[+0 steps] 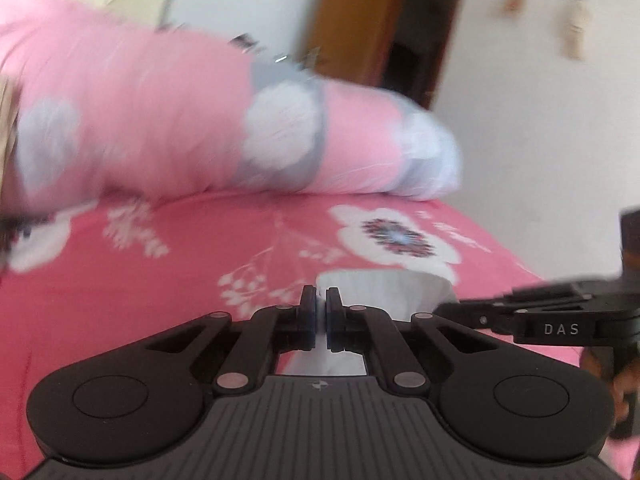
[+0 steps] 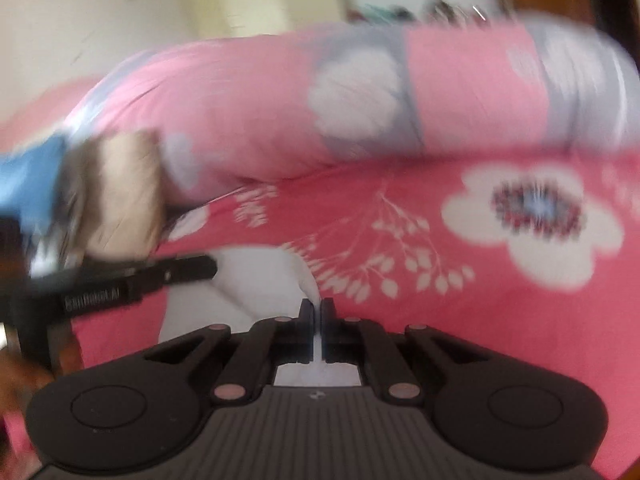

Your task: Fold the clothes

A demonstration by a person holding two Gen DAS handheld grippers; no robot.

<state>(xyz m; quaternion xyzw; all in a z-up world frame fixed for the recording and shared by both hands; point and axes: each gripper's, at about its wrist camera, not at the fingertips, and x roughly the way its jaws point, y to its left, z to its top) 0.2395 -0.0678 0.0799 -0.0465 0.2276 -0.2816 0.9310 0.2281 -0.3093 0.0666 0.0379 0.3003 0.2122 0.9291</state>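
Note:
A white garment lies on the pink flowered bed sheet. My left gripper is shut on its edge, and a strip of white cloth shows between the pads. In the right wrist view the same white garment spreads to the left, and my right gripper is shut on a raised fold of it. Each gripper shows in the other's view: the right gripper comes in from the right, the left gripper from the left. Both views are blurred.
A rolled pink quilt with white flowers lies across the far side of the bed. Beige and blue folded clothes sit at its left end. A wooden door and white wall stand behind. The bed edge runs at the right.

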